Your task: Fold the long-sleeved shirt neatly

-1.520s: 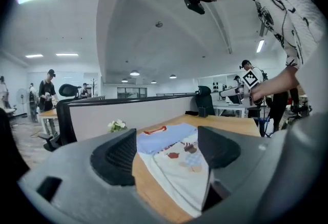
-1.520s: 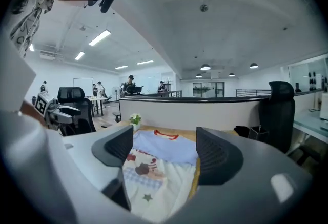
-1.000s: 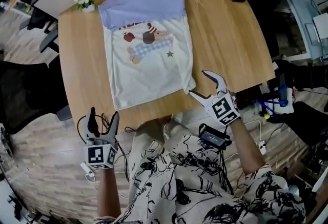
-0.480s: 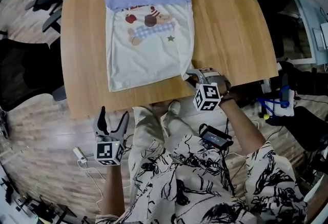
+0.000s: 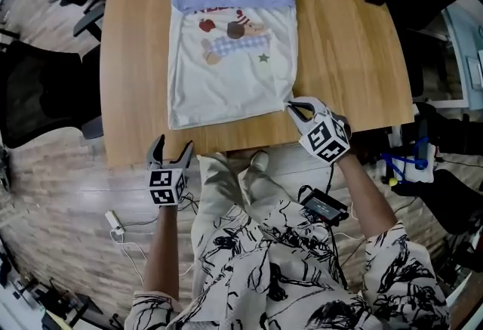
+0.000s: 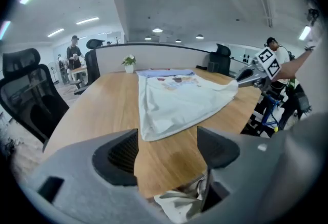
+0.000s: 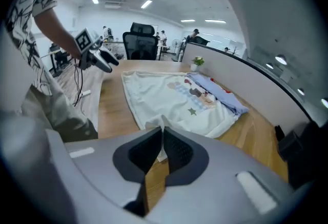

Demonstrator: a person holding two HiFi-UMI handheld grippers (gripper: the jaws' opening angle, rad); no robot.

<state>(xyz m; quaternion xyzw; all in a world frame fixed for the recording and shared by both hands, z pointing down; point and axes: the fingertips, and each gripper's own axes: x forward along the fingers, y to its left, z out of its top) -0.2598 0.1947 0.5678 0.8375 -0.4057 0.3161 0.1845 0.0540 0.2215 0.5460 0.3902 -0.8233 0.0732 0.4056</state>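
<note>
Left gripper (image 5: 172, 147) sits lower left of the head view, just off the table (image 5: 128, 57) edge, jaws apart with nothing between them. The shirt (image 5: 226, 57) lies flat in the upper middle, collar at the top. Right of centre, the right gripper (image 5: 293, 106) has just snapped shut on the bottom-right hem corner. Looks like the grab-both-corners step to me. Next the left one needs to reach the bottom-left corner and pinch it.
</note>
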